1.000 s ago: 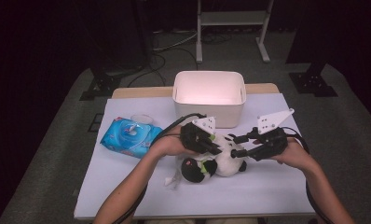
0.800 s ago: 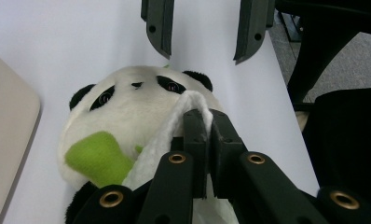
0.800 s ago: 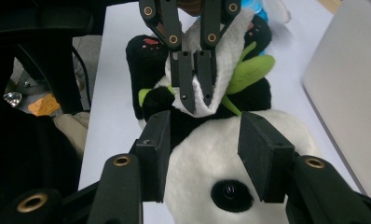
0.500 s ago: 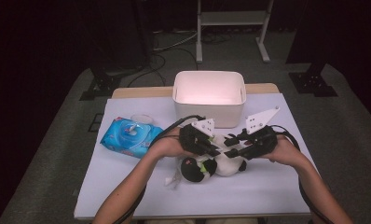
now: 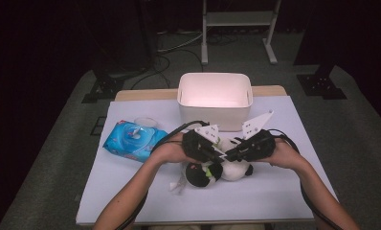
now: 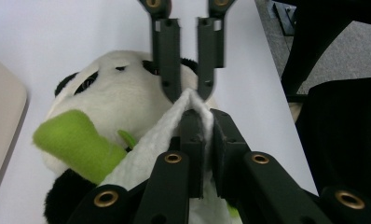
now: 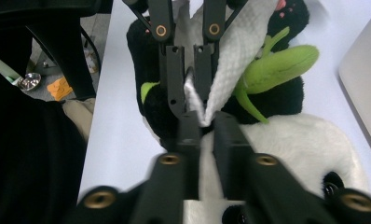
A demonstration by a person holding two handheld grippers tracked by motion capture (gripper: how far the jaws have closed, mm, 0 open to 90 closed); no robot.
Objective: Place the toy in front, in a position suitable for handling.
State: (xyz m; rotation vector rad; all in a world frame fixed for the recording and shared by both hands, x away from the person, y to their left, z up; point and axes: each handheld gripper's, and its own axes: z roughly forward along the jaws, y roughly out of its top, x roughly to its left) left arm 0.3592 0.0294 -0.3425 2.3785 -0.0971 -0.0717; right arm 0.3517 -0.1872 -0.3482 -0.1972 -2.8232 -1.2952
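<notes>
A black-and-white panda plush (image 5: 227, 171) lies on the white table just in front of the bin. It carries a green plush shoot (image 6: 72, 144), also seen as a green shoot (image 7: 277, 63). A white textured cloth (image 6: 146, 149) rises off the panda to a pinched peak. My left gripper (image 6: 202, 114) is shut on that peak. My right gripper (image 7: 204, 119) meets it tip to tip and is shut on the same cloth (image 7: 235, 51). From above, the left gripper (image 5: 220, 154) and right gripper (image 5: 230, 154) touch noses over the panda.
A white rectangular bin (image 5: 215, 76) stands at the back centre of the table. A blue wipes pack (image 5: 133, 140) lies at the left. A small white crumpled scrap (image 5: 176, 186) lies left of the panda. The table's right edge (image 6: 272, 93) is close by.
The right gripper has moved left, toward the left gripper, until the two sets of tips meet over the panda. The left hand has hardly shifted.
</notes>
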